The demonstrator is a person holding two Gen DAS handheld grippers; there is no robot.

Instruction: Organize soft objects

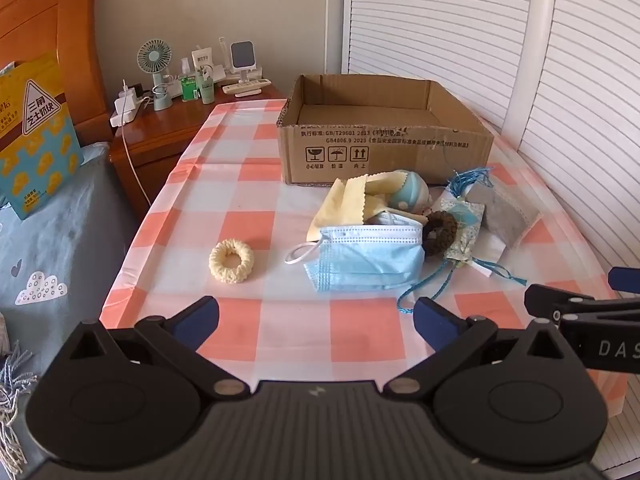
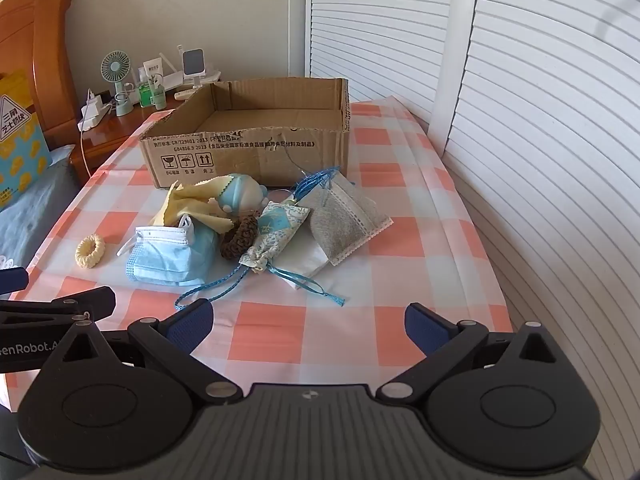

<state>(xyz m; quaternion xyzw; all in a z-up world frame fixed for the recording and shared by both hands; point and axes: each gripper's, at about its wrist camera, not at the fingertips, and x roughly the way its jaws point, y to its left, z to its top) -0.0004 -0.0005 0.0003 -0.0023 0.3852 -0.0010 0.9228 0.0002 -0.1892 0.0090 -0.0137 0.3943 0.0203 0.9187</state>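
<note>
Your left gripper (image 1: pixel 316 322) and right gripper (image 2: pixel 308 326) hung spread and empty over the checked surface (image 2: pixel 400 240). The soft pile lay before the cardboard box (image 1: pixel 384 148): a face mask (image 1: pixel 368 258) half-covered the yellow cloth (image 1: pixel 344 204), the brown ring (image 1: pixel 440 230) lay partly hidden, and the cream ring (image 1: pixel 231 261) sat apart.

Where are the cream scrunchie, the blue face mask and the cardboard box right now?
cream scrunchie (image 1: pixel 231 255), left wrist view, on its knitted ring, front edge.
blue face mask (image 1: pixel 366 256), left wrist view, middle of the pleated panel.
cardboard box (image 2: pixel 248 156), right wrist view, printed front wall.
</note>
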